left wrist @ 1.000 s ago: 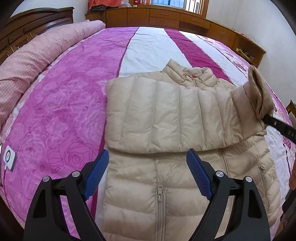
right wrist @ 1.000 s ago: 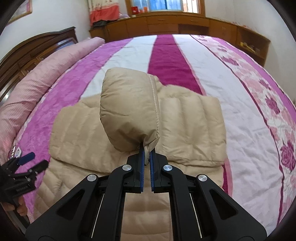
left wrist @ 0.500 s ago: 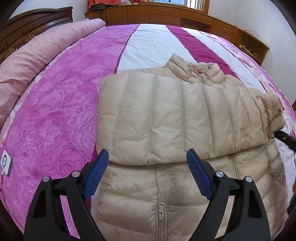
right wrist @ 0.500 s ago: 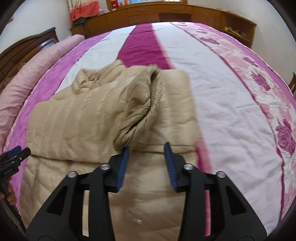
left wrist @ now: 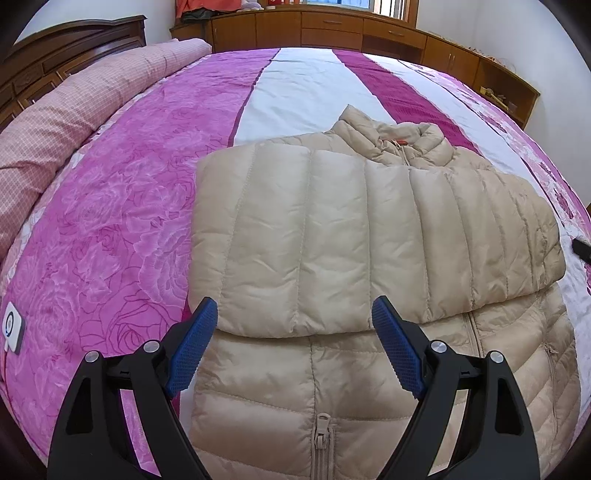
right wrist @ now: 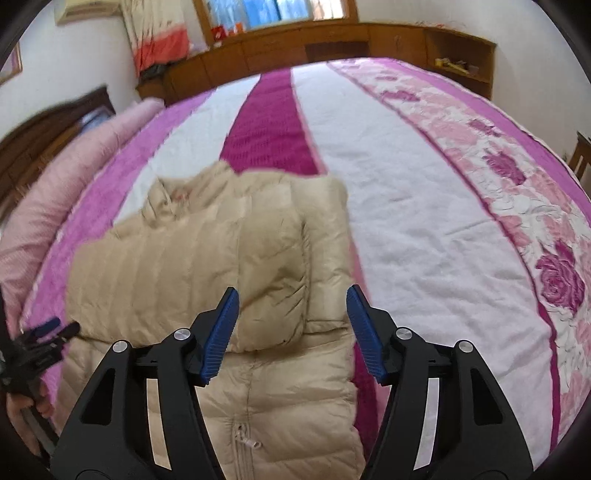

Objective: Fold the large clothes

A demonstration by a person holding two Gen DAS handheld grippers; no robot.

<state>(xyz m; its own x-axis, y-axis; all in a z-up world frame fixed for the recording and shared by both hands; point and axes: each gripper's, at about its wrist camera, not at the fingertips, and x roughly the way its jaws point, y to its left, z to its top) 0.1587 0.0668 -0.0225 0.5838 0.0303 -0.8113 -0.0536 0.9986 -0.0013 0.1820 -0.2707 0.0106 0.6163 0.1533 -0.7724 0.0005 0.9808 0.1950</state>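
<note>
A beige puffer jacket (left wrist: 369, 236) is lying front-up on a bed (left wrist: 303, 85) covered with a quilt striped in pink, white and magenta; its zip is running toward the near edge of the bed and its stand-up collar (left wrist: 399, 138) is pointing toward the far edge, where a run of wooden cabinets (left wrist: 332, 29) is lining the wall. Both sleeves are lying folded across the chest — one broad quilted sleeve (left wrist: 332, 240) is stretching from side to side over the body, its cuff end resting near the jacket's right side.

The left hand-held gripper (left wrist: 293, 325) is hovering over the lower front of the jacket, its blue-padded jaws spread wide with nothing between them; in the right wrist view it is appearing small at the left edge (right wrist: 50, 328), gripped by a hand (right wrist: 22, 410).

The right hand-held gripper (right wrist: 291, 314) is hanging just above the folded sleeve's end (right wrist: 273, 295); its jaws have just been opening and are standing apart on either side of the fabric, the pads not pressing on it — the sleeve is lying loose on the jacket.

A rolled pink checked duvet (left wrist: 74, 110) is lying along the left edge of the bed, beside a dark wooden headboard (left wrist: 66, 51); a small white controller (left wrist: 13, 326) is sitting at the near left edge of the quilt.
</note>
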